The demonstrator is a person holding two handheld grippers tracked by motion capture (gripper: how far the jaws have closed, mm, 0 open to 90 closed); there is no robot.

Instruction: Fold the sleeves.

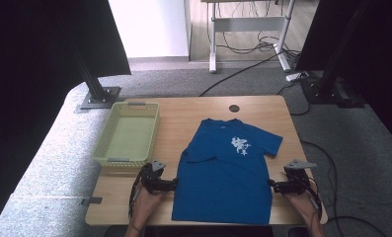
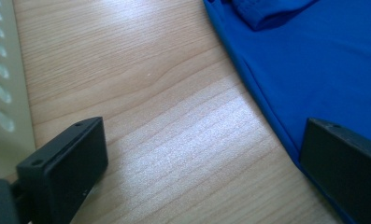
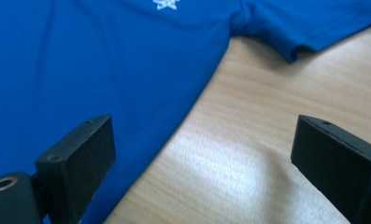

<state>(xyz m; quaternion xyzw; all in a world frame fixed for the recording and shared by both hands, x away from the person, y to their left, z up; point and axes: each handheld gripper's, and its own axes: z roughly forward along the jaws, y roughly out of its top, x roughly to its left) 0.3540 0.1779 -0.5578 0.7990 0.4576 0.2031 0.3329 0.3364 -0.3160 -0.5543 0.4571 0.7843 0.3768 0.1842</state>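
The T-shirt (image 1: 225,170) lies flat on the bench (image 1: 193,111), between the two hand-held grippers: the left hand-held gripper (image 1: 173,184) sits just beside the shirt's left edge, the right hand-held gripper (image 1: 274,185) just beside its right edge, both near the bench's front. The shirt's collar points away from them, toward the far side. Beyond the left hand-held gripper, and to its left, stands a basket (image 1: 149,129), near the shirt's left sleeve. A round cable hole (image 1: 234,108) lies past the collar
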